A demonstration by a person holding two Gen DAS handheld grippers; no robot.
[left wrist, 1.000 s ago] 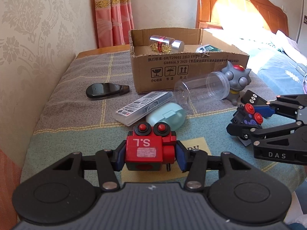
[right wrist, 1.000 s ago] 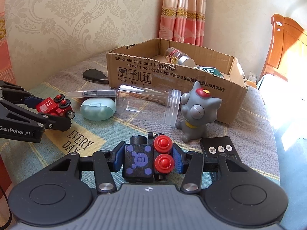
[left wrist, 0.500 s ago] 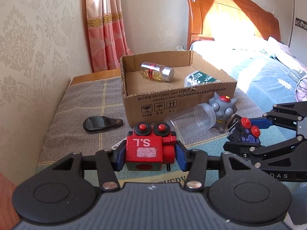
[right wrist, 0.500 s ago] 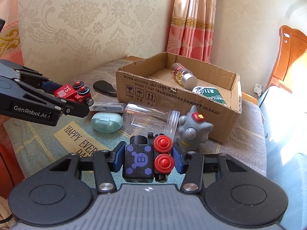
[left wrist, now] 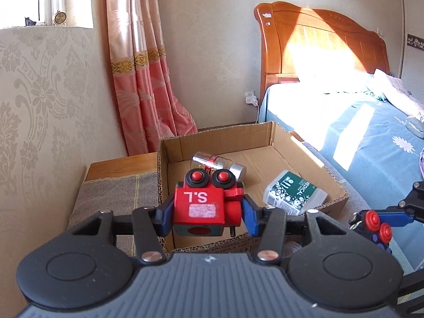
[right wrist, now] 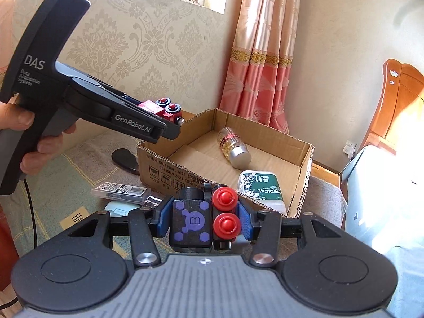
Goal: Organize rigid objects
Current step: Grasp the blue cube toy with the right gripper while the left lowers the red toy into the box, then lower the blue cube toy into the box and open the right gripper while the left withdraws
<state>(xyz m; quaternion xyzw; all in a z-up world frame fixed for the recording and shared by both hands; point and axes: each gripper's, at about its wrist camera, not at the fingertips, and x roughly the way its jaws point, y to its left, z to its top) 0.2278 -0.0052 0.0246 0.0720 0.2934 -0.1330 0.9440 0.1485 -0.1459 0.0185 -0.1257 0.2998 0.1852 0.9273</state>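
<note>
Left wrist view: the left gripper (left wrist: 208,213) is clamped on a red toy train block (left wrist: 202,208), its blue pads pressing both sides. The block is held in the air just in front of an open cardboard box (left wrist: 331,185). Inside the box lie a clear jar with a silver cap (left wrist: 220,163) on its side and a white and green bottle marked MEDICAL (left wrist: 294,193). The box sits on a grey checked cloth (left wrist: 106,196) over a wooden table. A pink curtain and a wooden headboard stand behind. At the right edge, the right gripper (left wrist: 371,226) shows partly. The red block carries the letters "S.L", a worn white label and two black wheels with red hubs on top.

Right wrist view: the right gripper (right wrist: 204,224) is clamped on a black toy block (right wrist: 192,222) with purple hexagons, a letter B and two red wheels. It hangs before the box's near wall (right wrist: 169,169). The same jar (right wrist: 234,147) and bottle (right wrist: 262,188) lie inside. A hand (right wrist: 34,135) holds the left gripper (right wrist: 169,123), with the red block (right wrist: 159,108), above the box's left corner. A clear flat case (right wrist: 120,190), a pale blue case (right wrist: 119,209) and a black oval object (right wrist: 124,159) lie on the cloth beside the box.
</note>
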